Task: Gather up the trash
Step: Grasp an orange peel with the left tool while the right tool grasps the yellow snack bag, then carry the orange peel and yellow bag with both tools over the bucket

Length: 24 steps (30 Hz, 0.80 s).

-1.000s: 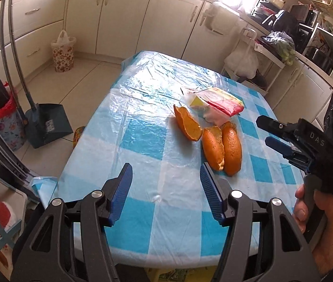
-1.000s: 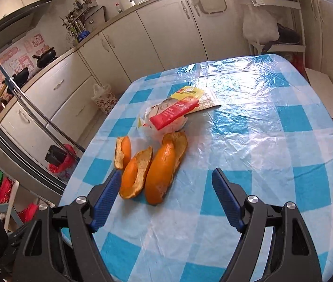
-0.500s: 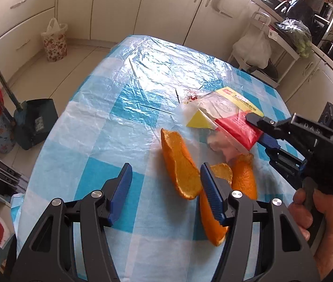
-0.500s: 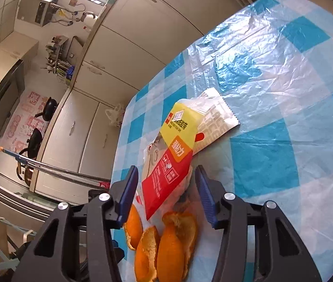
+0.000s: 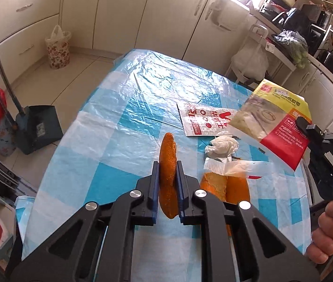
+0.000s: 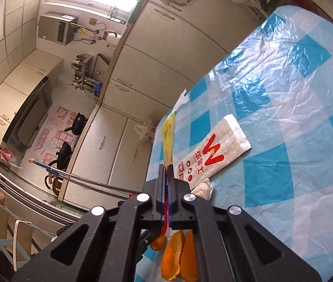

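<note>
Pinching a curved strip of orange peel (image 5: 167, 164) edge-on, the left gripper (image 5: 168, 171) has just closed its blue pads on it above the blue-and-white checked plastic-covered tabletop (image 5: 110, 127) — two more orange peel pieces (image 5: 225, 183) lie just beside it under a torn white wrapper strip (image 5: 232, 166). The right gripper (image 6: 166, 176) has just clamped shut on the yellow-and-red plastic packet (image 5: 276, 127), lifted clear of the tabletop. A crumpled white tissue (image 5: 222, 146) and a flat white paper sachet with red print (image 6: 215, 155) lie beyond.

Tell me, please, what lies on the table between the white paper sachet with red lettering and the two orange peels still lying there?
A crumpled white tissue lies between the sachet and the peels, as the left wrist view shows.
</note>
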Available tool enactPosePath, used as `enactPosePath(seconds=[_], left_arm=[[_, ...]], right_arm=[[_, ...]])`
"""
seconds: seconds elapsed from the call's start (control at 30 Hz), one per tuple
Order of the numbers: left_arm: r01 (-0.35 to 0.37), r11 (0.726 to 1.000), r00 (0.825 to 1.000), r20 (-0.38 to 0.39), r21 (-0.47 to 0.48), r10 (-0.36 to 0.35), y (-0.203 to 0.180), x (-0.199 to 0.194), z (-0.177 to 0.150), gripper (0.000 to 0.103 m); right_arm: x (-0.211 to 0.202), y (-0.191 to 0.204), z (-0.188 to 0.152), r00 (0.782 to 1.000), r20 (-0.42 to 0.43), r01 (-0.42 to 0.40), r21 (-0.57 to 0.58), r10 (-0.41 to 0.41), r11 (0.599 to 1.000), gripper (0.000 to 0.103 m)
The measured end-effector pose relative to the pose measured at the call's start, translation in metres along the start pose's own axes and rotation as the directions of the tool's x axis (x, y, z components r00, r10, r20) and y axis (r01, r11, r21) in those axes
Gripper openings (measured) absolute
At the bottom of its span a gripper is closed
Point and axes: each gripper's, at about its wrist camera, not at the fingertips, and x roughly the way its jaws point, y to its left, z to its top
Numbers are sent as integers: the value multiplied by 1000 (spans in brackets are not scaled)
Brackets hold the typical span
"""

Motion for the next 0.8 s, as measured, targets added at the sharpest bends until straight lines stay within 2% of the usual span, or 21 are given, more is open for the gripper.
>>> enactPosePath(seconds=[0.17, 0.37, 0.6, 0.8], left_arm=[[31, 999, 999, 37, -21, -30, 11, -40, -32, 12], [63, 998, 996, 63, -18, -62, 9, -78, -87, 12], [62, 996, 997, 42, 60, -65, -2, -97, -132, 12], [68, 991, 996, 48, 116, -73, -12, -114, -149, 12]], right_arm=[[-40, 17, -18, 999, 39, 14, -73, -11, 997, 2], [-93, 32, -58, 993, 101, 83, -163, -67, 983, 2], [-141, 40, -111, 977, 162, 182, -267, -142, 946, 2], [-157, 40, -136, 969, 173, 224, -292, -178, 930, 2]])
